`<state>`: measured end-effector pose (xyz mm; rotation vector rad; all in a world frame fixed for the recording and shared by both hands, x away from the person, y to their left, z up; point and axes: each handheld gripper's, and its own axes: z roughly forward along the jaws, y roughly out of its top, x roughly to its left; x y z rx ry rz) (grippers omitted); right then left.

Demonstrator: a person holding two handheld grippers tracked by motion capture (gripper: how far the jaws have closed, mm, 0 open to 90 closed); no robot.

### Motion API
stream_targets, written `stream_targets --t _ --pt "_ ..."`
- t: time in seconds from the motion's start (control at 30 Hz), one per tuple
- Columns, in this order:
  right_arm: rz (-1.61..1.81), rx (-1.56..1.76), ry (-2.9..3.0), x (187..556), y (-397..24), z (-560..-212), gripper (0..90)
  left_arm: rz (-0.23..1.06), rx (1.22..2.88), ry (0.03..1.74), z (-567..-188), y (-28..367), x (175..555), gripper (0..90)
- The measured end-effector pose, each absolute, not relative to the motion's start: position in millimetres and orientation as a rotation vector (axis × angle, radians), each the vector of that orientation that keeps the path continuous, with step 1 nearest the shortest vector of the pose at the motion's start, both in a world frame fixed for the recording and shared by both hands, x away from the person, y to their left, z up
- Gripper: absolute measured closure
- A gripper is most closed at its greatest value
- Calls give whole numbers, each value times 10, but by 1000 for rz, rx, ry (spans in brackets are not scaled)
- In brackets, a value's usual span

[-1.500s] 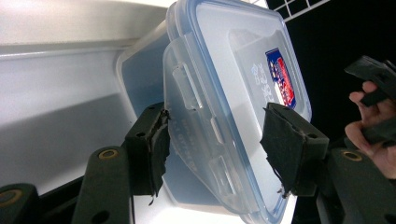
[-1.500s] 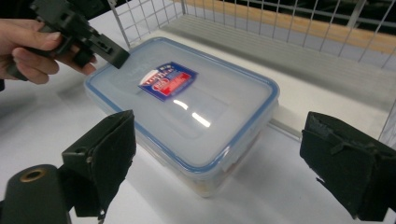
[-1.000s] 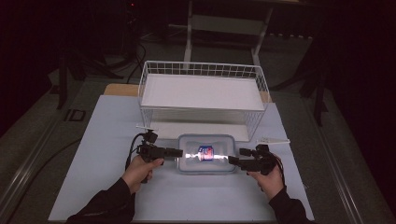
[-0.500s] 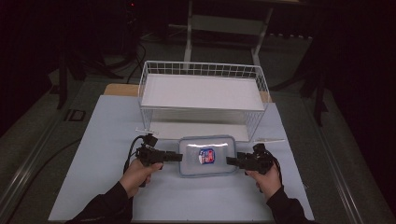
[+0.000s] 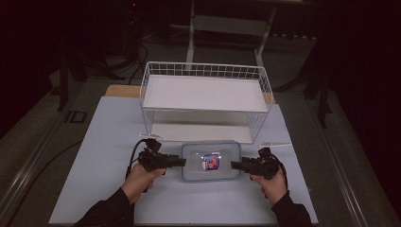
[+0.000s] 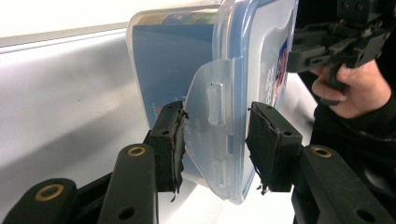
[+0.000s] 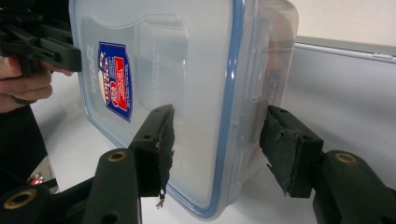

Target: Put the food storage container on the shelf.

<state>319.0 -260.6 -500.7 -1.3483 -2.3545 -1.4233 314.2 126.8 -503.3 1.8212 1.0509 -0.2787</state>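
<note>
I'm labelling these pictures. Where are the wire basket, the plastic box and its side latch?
wire basket (image 5: pixel 204 71), high view, far rim.
plastic box (image 5: pixel 194 156), high view, bare lid.
side latch (image 6: pixel 212 116), left gripper view, flap's middle.

Overhead light brightens the table (image 5: pixel 94 189); surroundings stay dark. Glare whitens the container (image 5: pixel 211 161) lid. Gripper views are sharp.

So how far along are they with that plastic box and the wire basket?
Early, by the look of it. Done: the lidded box sits on the table in front of the basket. In hand: the left gripper and right gripper bracket its two ends, jaws open. Left, probably: closing, lifting, and maybe placing it in the basket.
</note>
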Motion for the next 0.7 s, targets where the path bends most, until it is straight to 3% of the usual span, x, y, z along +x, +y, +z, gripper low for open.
stream_targets --t 0.23,0.7 --pt "-1465 -1362 -2337 3113 -2622 -4893 451 -218 1816 1023 -4873 1260 3067 565" --pt "-1588 -1343 -2356 2967 -2546 -4317 459 -135 1785 960 -4291 1360 2976 563"
